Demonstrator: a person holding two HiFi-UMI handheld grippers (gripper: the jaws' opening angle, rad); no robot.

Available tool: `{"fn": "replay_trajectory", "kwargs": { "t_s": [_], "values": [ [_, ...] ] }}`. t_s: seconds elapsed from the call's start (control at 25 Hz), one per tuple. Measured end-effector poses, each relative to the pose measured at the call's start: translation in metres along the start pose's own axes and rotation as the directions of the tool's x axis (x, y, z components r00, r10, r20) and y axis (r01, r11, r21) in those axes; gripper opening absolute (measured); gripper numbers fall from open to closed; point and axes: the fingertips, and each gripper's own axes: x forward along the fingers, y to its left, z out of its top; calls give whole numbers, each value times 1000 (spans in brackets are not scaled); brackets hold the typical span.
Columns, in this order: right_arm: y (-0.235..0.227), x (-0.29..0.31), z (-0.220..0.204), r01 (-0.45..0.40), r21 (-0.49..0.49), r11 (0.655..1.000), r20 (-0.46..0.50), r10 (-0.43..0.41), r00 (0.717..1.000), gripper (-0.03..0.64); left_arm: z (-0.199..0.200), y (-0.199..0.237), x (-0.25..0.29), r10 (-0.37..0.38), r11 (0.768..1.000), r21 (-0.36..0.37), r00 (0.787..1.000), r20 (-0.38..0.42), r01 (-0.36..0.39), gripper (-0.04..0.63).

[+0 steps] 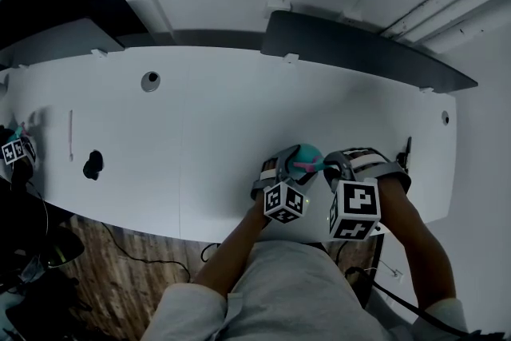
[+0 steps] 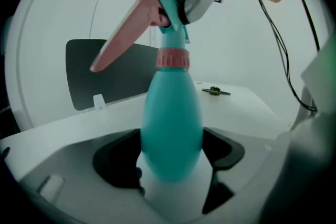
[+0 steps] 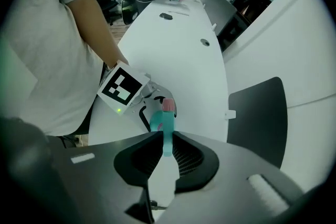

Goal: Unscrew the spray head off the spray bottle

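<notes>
The right gripper pinches the spray head from above; the left gripper clamps the spray bottle at the near edge of the table. Unscrewing is in hand; next, the head likely needs twisting against a steady bottle.

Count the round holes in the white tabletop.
2: one dark round hole in the white tabletop toward the far left in the head view, another near the right end. Others may be hidden.

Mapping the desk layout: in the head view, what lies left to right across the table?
Small black object → round hole → left gripper's marker cube → right gripper's marker cube → smaller hole.
</notes>
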Motion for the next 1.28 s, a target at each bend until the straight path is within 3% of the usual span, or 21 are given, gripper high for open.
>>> {"fn": "replay_trajectory", "kwargs": {
  "t_s": [0.48,0.8,0.96,1.12,1.28],
  "values": [
    [5,-12,-3,45,-111,993,20,-43,999,58,1,-1,0,-1,1000,-1,1000,0,1,360],
    [6,-52,-18,61,38,997,137,-66,988,58,0,-1,0,-1,1000,-3,1000,2,1,360],
    [12,-83,-34,58,152,987,257,-96,962,58,1,-1,0,1,1000,-4,1000,1,-1,360],
    [13,-128,-73,59,363,930,359,-198,912,58,1,0,0,0,1000,-7,1000,2,0,360],
    [11,-130,-101,55,590,806,396,-348,849,58,-2,2,-1,5,1000,-10,1000,-2,-5,360]
  ]
}}
